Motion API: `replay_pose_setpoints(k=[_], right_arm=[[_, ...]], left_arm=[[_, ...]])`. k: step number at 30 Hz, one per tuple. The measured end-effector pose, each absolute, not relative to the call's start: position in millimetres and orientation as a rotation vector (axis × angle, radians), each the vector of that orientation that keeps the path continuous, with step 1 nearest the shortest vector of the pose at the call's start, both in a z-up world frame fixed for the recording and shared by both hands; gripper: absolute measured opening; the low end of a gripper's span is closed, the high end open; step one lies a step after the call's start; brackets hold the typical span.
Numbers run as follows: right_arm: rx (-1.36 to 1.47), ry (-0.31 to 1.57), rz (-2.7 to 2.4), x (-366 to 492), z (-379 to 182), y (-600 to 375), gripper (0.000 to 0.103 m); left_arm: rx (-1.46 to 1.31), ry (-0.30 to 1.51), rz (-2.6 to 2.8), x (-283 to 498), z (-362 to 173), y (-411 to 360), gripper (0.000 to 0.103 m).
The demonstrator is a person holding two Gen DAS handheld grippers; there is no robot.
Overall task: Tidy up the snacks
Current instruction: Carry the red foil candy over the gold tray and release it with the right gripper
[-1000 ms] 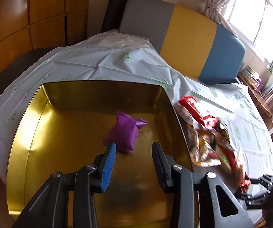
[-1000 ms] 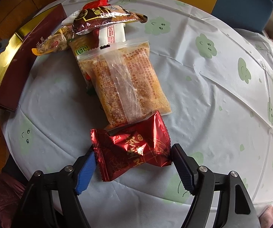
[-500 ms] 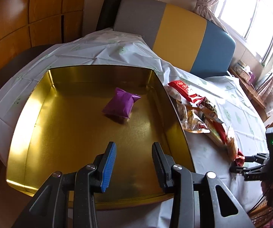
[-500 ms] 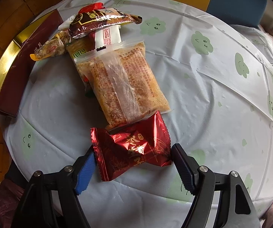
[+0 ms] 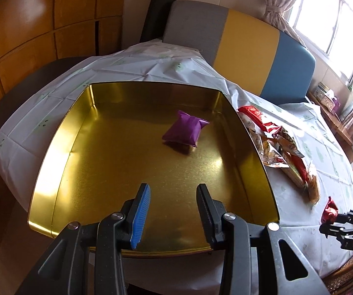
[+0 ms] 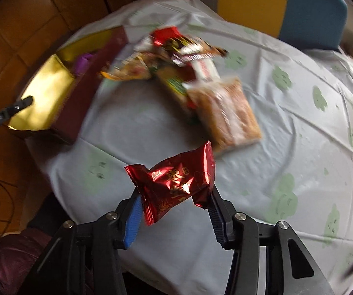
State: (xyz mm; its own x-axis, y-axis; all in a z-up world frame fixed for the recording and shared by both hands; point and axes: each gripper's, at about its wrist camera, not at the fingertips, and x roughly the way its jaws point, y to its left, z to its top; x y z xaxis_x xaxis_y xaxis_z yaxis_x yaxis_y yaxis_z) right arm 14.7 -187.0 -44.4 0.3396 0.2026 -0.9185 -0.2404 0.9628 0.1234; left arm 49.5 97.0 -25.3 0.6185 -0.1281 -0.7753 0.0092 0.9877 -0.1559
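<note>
A gold tin box [image 5: 83, 132] lies on the table with one purple snack packet [image 5: 184, 131] in it. My left gripper [image 5: 172, 206] is open and empty over the box's near edge. My right gripper [image 6: 174, 204] is shut on a red foil snack packet [image 6: 176, 182] and holds it lifted above the tablecloth. The red packet [image 5: 330, 210] and right gripper [image 5: 343, 228] also show at the right of the left wrist view. A pile of snack packets [image 6: 183, 73] lies beside the box, which shows in the right wrist view [image 6: 46, 98].
A white tablecloth with green flowers [image 6: 299, 123] covers the round table. A grey, yellow and blue chair back [image 5: 245, 49] stands behind it. An orange crumb bag [image 6: 225, 115] lies nearest my right gripper. The snack pile [image 5: 274, 145] lies right of the box.
My right gripper closed on the red packet and lifted it off the table. My left gripper drew back from the purple packet toward the box's near edge.
</note>
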Motion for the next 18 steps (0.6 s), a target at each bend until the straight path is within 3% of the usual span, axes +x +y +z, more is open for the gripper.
replay_pose_setpoints(k=[10, 18], right_arm=[[-0.060, 1.055, 0.520, 63, 2, -77, 0.050], [-0.092, 1.037, 0.584, 99, -14, -13, 0.057]], left_arm=[[-0.160, 0.888, -0.052, 44, -24, 109, 0.040], [-0.193, 0.888, -0.019, 40, -27, 126, 0.040]])
